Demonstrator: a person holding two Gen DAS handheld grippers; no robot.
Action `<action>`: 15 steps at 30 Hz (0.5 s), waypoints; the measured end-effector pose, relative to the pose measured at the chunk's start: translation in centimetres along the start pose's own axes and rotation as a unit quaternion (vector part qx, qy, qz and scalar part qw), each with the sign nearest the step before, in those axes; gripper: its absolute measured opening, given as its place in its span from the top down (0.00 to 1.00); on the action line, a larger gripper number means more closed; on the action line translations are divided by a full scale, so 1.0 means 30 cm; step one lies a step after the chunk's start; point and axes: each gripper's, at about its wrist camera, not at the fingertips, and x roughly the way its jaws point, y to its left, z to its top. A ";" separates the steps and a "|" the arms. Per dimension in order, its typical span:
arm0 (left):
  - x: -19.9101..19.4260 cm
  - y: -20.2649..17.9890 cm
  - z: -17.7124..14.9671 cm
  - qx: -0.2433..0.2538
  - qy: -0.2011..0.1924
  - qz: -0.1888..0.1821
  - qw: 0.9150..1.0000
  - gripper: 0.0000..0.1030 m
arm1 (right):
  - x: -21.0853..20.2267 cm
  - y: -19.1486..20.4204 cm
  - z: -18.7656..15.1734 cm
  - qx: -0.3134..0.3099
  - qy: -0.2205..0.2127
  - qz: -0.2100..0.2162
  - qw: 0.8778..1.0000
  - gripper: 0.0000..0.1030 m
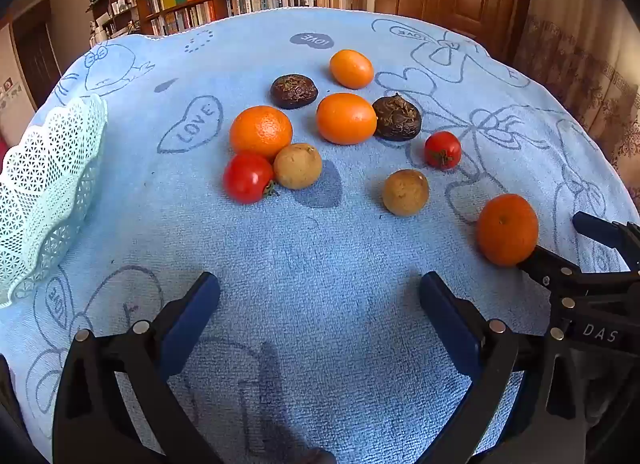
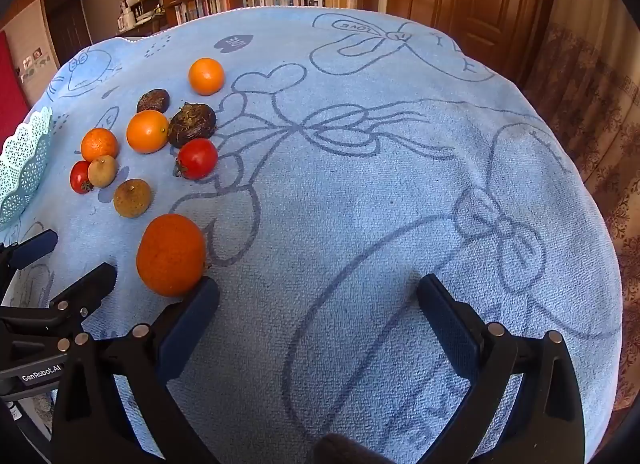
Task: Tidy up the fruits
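Nearest orange [image 2: 171, 254]: beside right gripper [image 2: 318, 302], spread empty; centre before closing. Left gripper [image 1: 320, 298] spread, empty. Basket [image 1: 44, 191], likely destination.

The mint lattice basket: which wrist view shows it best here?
The left wrist view. The mint lattice basket fills much of that frame's left edge, with rim and perforated wall clear, though cropped. The right wrist view shows only a small sliver at its left border, beyond the fruits.
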 end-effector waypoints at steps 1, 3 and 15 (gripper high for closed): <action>0.000 0.002 0.002 -0.001 0.000 0.000 1.000 0.02 | 0.003 0.000 0.002 -0.001 0.000 0.000 1.000 0.05; 0.001 0.001 0.005 -0.002 0.001 -0.001 1.000 0.02 | 0.009 -0.006 0.004 0.000 0.000 0.002 1.000 0.05; 0.002 -0.007 0.003 0.000 -0.001 0.003 1.000 0.02 | -0.006 -0.006 0.002 0.003 -0.003 0.008 1.000 0.05</action>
